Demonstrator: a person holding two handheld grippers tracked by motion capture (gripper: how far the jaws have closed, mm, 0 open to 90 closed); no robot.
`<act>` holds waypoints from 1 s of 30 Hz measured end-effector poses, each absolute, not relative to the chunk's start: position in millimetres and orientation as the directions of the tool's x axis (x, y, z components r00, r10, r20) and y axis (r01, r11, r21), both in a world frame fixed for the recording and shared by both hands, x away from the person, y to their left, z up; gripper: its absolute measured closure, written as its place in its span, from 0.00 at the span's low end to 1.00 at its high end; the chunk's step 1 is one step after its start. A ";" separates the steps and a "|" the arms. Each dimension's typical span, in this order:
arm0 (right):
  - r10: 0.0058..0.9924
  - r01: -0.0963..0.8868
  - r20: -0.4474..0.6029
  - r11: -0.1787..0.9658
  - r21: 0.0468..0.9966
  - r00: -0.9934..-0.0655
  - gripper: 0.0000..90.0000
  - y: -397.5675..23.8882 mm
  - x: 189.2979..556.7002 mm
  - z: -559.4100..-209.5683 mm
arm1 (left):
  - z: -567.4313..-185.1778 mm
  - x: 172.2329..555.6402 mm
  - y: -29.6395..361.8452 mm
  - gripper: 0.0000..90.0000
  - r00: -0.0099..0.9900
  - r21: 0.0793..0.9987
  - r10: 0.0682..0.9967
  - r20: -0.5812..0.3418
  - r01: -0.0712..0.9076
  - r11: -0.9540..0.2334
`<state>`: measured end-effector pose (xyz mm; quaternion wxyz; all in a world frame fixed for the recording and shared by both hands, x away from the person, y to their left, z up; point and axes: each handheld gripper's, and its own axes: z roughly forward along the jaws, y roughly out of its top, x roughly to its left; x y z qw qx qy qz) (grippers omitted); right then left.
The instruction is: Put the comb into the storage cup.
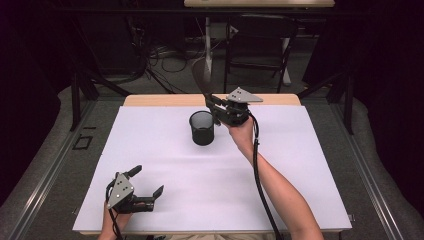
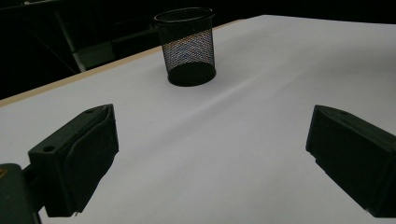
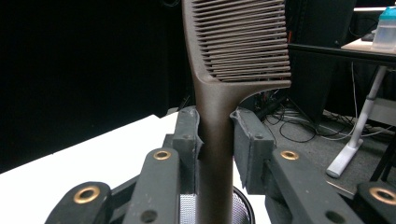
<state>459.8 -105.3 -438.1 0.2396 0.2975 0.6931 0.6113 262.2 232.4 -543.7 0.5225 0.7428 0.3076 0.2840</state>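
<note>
Right claw (image 1: 216, 106) squeezes the brown comb (image 3: 219, 121) by its handle, just above the black mesh cup (image 1: 202, 128) near the far edge of the bench (image 1: 300, 165). If the tip catches the rim, the light cup may tip. Left claw (image 1: 148, 182) is released, wide, by the near left corner.

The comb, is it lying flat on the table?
No, the right gripper holds the comb upright by its handle, above the mesh cup.
</note>
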 end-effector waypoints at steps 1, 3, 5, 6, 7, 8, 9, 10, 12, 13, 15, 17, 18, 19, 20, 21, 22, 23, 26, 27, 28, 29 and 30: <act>0.706 0.117 0.032 0.072 0.990 -0.707 0.81 -104.4 460.1 -437.9 | -543.7 262.2 232.4 0.03 0.650 0.951 0.753 0.101 0.159 -0.265; 0.706 0.113 0.032 0.069 0.991 -0.707 0.81 -103.1 460.8 -437.1 | -543.7 262.1 232.4 0.03 0.649 0.951 0.754 0.101 0.161 -0.265; 0.706 0.110 0.034 0.062 0.992 -0.708 0.81 -101.6 461.3 -436.7 | -543.7 262.1 232.5 0.03 0.650 0.951 0.754 0.100 0.161 -0.265; 0.706 0.109 0.033 0.062 0.992 -0.708 0.81 -100.8 461.7 -436.5 | -543.7 262.1 232.5 0.03 0.649 0.951 0.754 0.100 0.161 -0.265; 0.707 0.106 0.033 0.060 0.993 -0.706 0.81 -99.9 462.1 -436.4 | -543.7 262.1 232.5 0.03 0.650 0.951 0.754 0.100 0.160 -0.264; 0.707 0.107 0.036 0.056 0.993 -0.706 0.81 -99.3 462.4 -436.3 | -543.7 262.1 232.6 0.03 0.650 0.951 0.754 0.099 0.160 -0.264; 0.707 0.107 0.036 0.056 0.993 -0.706 0.81 -99.3 462.4 -436.3 | -543.7 262.1 232.6 0.03 0.650 0.951 0.754 0.099 0.160 -0.264; 0.708 0.104 0.036 0.054 0.993 -0.705 0.81 -98.2 463.3 -436.2 | -543.7 262.1 232.8 0.03 0.650 0.951 0.754 0.099 0.161 -0.263; 0.708 0.101 0.036 0.050 0.994 -0.706 0.81 -97.0 464.2 -436.4 | -543.7 262.2 232.9 0.03 0.650 0.951 0.754 0.098 0.161 -0.263; 0.708 0.100 0.037 0.048 0.994 -0.705 0.81 -96.4 464.6 -436.5 | -543.7 262.2 232.9 0.03 0.650 0.951 0.754 0.098 0.161 -0.263; 0.709 0.096 0.037 0.043 0.994 -0.705 0.81 -94.9 465.5 -436.8 | -543.7 262.2 232.8 0.03 0.651 0.951 0.753 0.098 0.161 -0.263; 0.708 0.099 0.041 0.042 0.994 -0.705 0.81 -93.9 466.2 -437.1 | -543.7 262.1 232.7 0.03 0.652 0.951 0.752 0.096 0.162 -0.262; 0.708 0.098 0.043 0.038 0.994 -0.705 0.81 -93.0 466.5 -437.3 | -543.7 262.1 232.6 0.03 0.651 0.951 0.753 0.097 0.162 -0.263; 0.708 0.097 0.043 0.036 0.995 -0.705 0.81 -92.4 466.9 -437.4 | -543.6 262.0 232.5 0.03 0.651 0.952 0.753 0.096 0.161 -0.261; 0.708 0.097 0.043 0.036 0.995 -0.705 0.81 -92.4 466.9 -437.4 | -543.6 262.0 232.5 0.03 0.651 0.952 0.753 0.096 0.161 -0.261; 0.708 0.097 0.045 0.034 0.995 -0.705 0.81 -91.3 467.9 -437.5 | -543.6 261.9 232.5 0.03 0.651 0.951 0.753 0.097 0.162 -0.262; 0.708 0.097 0.045 0.033 0.995 -0.705 0.81 -90.9 468.4 -437.5 | -543.6 261.8 232.6 0.03 0.651 0.952 0.753 0.097 0.161 -0.262; 0.708 0.097 0.047 0.030 0.995 -0.704 0.81 -90.4 468.7 -437.7 | -543.6 261.8 232.6 0.03 0.651 0.952 0.753 0.097 0.161 -0.262; 0.710 0.097 0.048 0.028 0.995 -0.702 0.81 -88.5 469.9 -438.3 | -543.6 262.0 233.0 0.03 0.651 0.952 0.753 0.096 0.161 -0.260; 0.711 0.093 0.046 0.027 0.995 -0.702 0.81 -87.8 470.5 -438.7 | -543.6 261.9 232.9 0.03 0.651 0.952 0.753 0.096 0.161 -0.260; 0.710 0.093 0.045 0.028 0.995 -0.703 0.81 -87.3 470.7 -439.0 | -543.5 261.9 232.9 0.03 0.651 0.952 0.753 0.097 0.161 -0.261; 0.711 0.093 0.046 0.028 0.995 -0.702 0.81 -86.5 471.2 -439.3 | -543.6 261.8 232.7 0.03 0.651 0.952 0.753 0.096 0.162 -0.261; 0.710 0.092 0.044 0.030 0.995 -0.702 0.81 -86.0 471.6 -439.6 | -543.6 261.9 232.8 0.03 0.651 0.952 0.753 0.096 0.161 -0.261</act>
